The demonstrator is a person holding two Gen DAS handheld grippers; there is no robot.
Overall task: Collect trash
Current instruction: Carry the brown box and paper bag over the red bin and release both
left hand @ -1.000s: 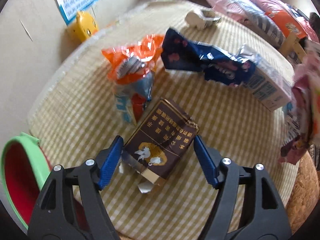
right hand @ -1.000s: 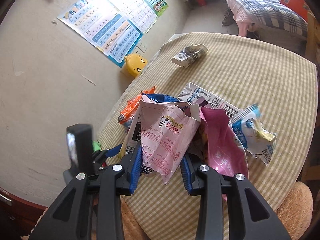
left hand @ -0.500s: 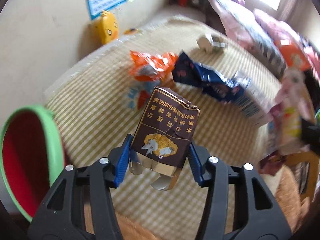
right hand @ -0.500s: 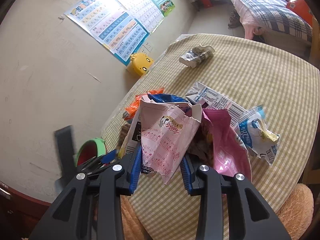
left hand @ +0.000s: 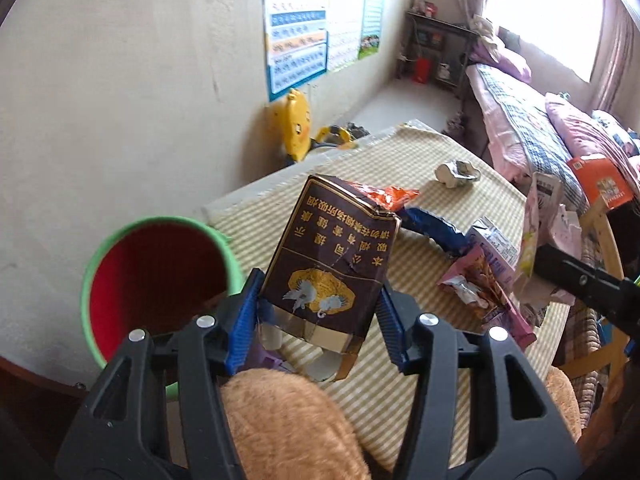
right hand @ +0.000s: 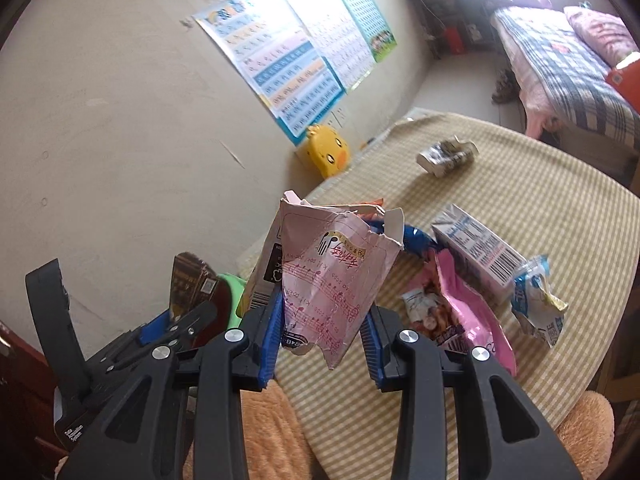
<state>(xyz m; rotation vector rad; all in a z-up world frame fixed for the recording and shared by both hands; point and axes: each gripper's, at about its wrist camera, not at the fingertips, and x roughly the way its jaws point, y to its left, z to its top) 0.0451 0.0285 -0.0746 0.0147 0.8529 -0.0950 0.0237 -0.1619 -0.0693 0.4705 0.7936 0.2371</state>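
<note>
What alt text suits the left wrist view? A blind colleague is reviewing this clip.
The left gripper holds a dark brown cigarette pack lifted above a checked tablecloth, beside a green-rimmed bin with a red inside. More wrappers lie on the table behind, with a yellow duck toy and wall posters beyond.

Daylight is pouring in from the window (left hand: 560,20), blowing out that upper corner; fisheye distortion is bending the edges, and both views are looking slightly soft.
</note>
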